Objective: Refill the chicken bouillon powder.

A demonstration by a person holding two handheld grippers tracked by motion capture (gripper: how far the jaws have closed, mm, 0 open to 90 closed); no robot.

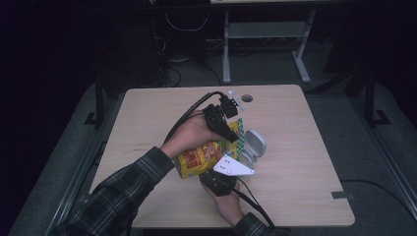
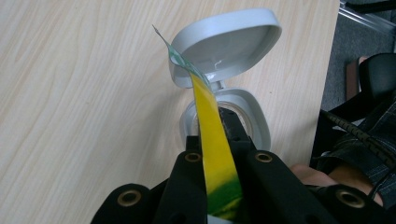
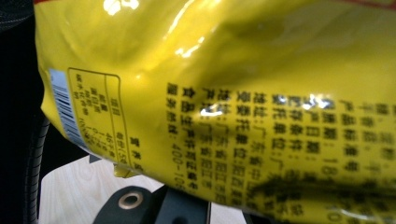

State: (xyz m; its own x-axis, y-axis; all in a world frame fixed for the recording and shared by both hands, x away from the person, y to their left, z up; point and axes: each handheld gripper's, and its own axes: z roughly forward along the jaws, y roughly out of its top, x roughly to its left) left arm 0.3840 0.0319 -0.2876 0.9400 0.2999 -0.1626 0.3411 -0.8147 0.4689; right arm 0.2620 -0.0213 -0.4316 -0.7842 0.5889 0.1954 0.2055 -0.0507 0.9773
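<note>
A yellow snack bag (image 1: 199, 157) hangs tilted above the table between both grippers. My left gripper (image 1: 234, 133) is shut on the bag's green-and-white top seal; in the left gripper view the thin yellow edge (image 2: 211, 135) runs up between the closed jaws. My right gripper (image 1: 215, 173), with its grey plate (image 1: 234, 167), is shut on the bag's lower part from below. In the right gripper view the bag's printed back (image 3: 233, 93) is very close. An open grey flip-lid container (image 1: 252, 147) stands just right of the bag, its lid (image 2: 224, 44) raised over its base (image 2: 256, 123).
The pale wooden table (image 1: 295, 128) has a small round hole (image 1: 247, 99) near its far edge. Black cables (image 1: 189, 115) trail from the grippers. A plaid sleeve (image 1: 123, 191) comes in from the bottom left. Metal desk legs (image 1: 226, 49) stand beyond the table.
</note>
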